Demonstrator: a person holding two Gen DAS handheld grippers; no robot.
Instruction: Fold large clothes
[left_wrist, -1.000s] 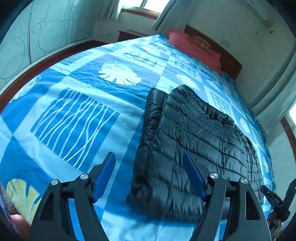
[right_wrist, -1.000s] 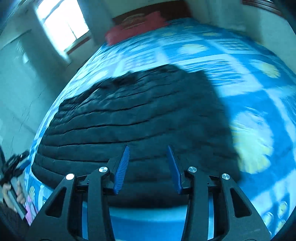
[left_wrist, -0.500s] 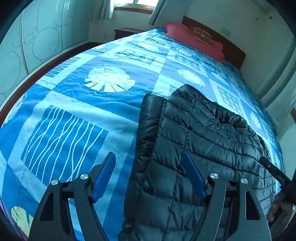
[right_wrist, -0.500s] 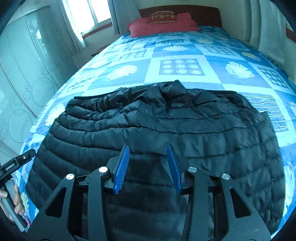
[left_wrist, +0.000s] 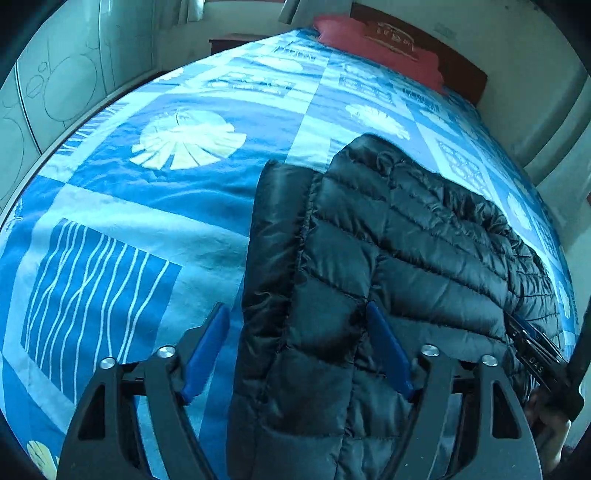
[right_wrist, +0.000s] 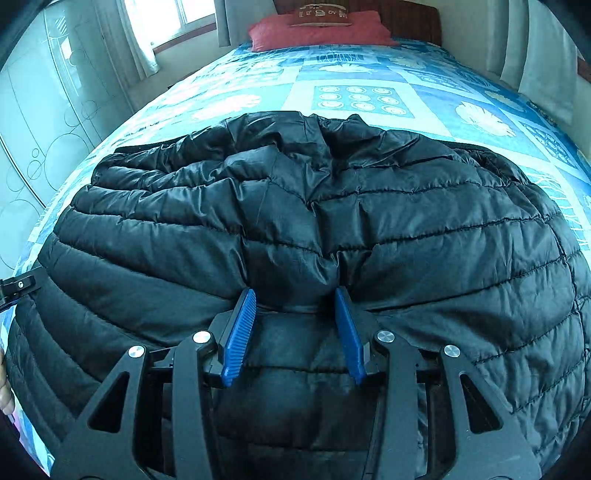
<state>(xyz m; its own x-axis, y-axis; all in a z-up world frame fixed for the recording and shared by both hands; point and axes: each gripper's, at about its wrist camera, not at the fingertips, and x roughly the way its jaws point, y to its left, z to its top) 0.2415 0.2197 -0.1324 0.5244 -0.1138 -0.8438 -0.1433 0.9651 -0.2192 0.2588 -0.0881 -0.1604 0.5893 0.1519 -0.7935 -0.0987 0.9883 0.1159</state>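
On the big bed (left_wrist: 155, 229) with its blue patterned cover, our black puffy jacket (right_wrist: 369, 229) lies spread out, close to the near edge. A red pillow (right_wrist: 317, 29) sits far off at the head of the bed, and a pale wardrobe (left_wrist: 44, 92) stands along one side.

The jacket looks much bigger in both views than it did a second ago. It fills most of the right view, and in the left view its folded side edge runs right up the middle. So we have brought both tools down and in toward it.

Our left gripper (left_wrist: 299, 354) is wide, and its jaws have just been opening a bit more. The jacket's side edge sits between the blue pads, but the left pad hangs over bare bed cover and we see no squeeze yet. We think it is lining up to grab that edge.

Our right gripper (right_wrist: 291, 336) is set narrower. A puffy bump of jacket near the bottom hem rises between its pads, and the cloth puckers right at the tips. It seems to press into the jacket, yet we cannot tell if the pads really pinch it.

We also spot the tip of the other tool at the edge of each view.

We guess the next fold is about to begin: both tools need a firm hold first, because this slippery, puffy cloth may slide out.
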